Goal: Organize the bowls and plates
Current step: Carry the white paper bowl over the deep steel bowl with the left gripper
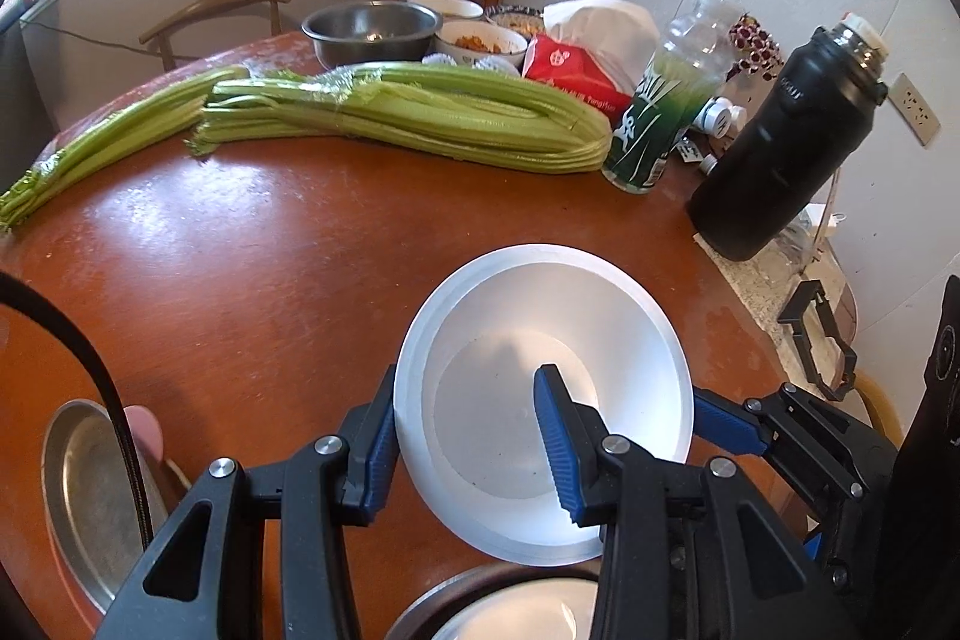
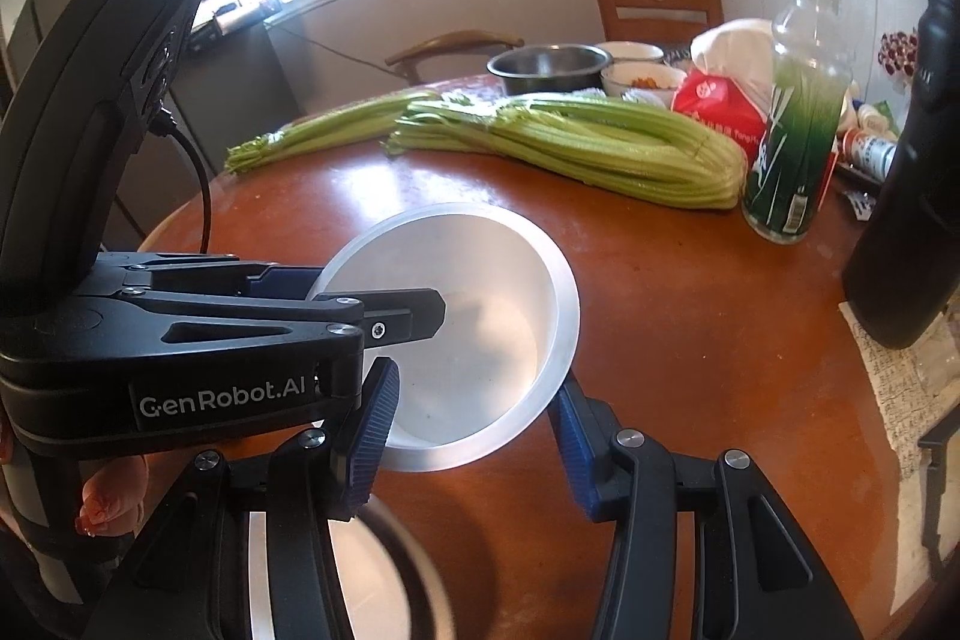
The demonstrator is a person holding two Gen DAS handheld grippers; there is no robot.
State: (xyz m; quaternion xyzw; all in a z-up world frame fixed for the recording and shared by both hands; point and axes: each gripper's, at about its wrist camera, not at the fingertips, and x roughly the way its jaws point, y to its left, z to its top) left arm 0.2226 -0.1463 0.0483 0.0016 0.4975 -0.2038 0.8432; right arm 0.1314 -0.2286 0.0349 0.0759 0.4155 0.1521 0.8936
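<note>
White bowl (image 1: pixel 540 388), apparently light, stiff and slick, hangs tilted above the table (image 1: pixel 252 280), left gripper (image 1: pixel 468 436) clamped across its near rim, right gripper (image 2: pixel 474 436) pinching the opposite rim.

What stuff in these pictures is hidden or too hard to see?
- Dish under the white bowl: in both views the bottom edge and the left gripper and right gripper cut it off.
- Metal plate: left wrist view, crossed by a cable and cut by the edge.
- Food bowls behind the celery: too small to tell the contents.
- Black flask: right wrist view, cut by the edge.
</note>
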